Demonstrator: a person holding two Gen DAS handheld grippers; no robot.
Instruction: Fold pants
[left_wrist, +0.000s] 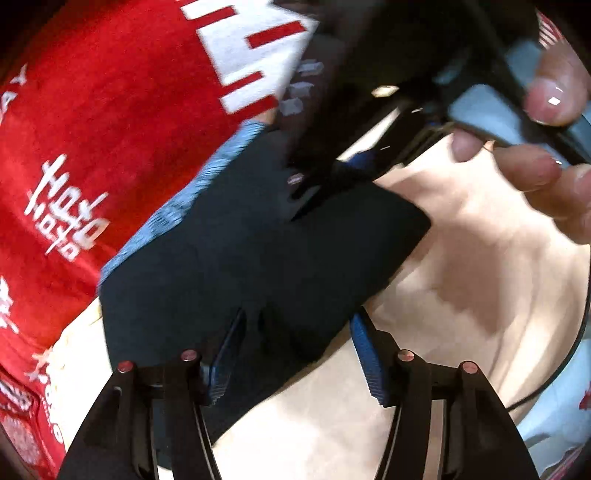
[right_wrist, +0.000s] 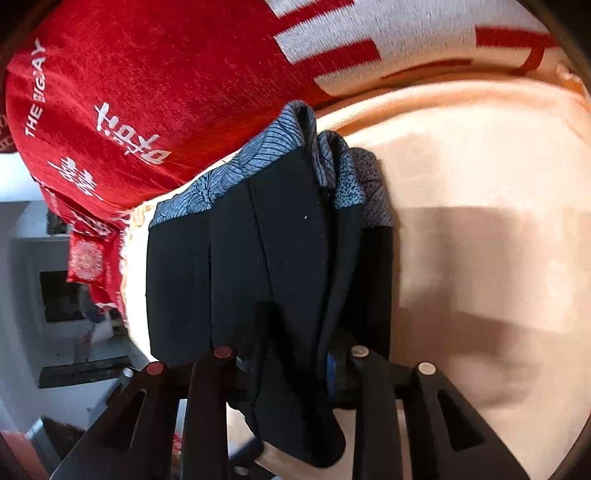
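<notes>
- The pants (left_wrist: 258, 258), black with a grey-blue patterned waistband, lie folded into a compact bundle on a peach-coloured sheet (left_wrist: 461, 277), in the middle of the left wrist view.
- The left gripper (left_wrist: 295, 354) sits at the lower centre of that view, its blue-padded fingers (left_wrist: 365, 365) standing apart around the near edge of the bundle; the right-hand pad lies clear of the cloth, so the jaws look half open rather than clamped.
- At the upper right of the same view a hand (left_wrist: 546, 147) holds the other tool, whose black tip comes down onto the far side of the bundle.
- In the right wrist view the pants (right_wrist: 266, 266) fill the centre, the waistband towards the top, and a fold of black cloth hangs down between the fingers of the right gripper (right_wrist: 291, 373) at the lower centre.
- Those fingers are narrowly spaced; I cannot tell whether the pads press the cloth.
- A red blanket (right_wrist: 147, 92) with white lettering covers the upper left of both views.
</notes>
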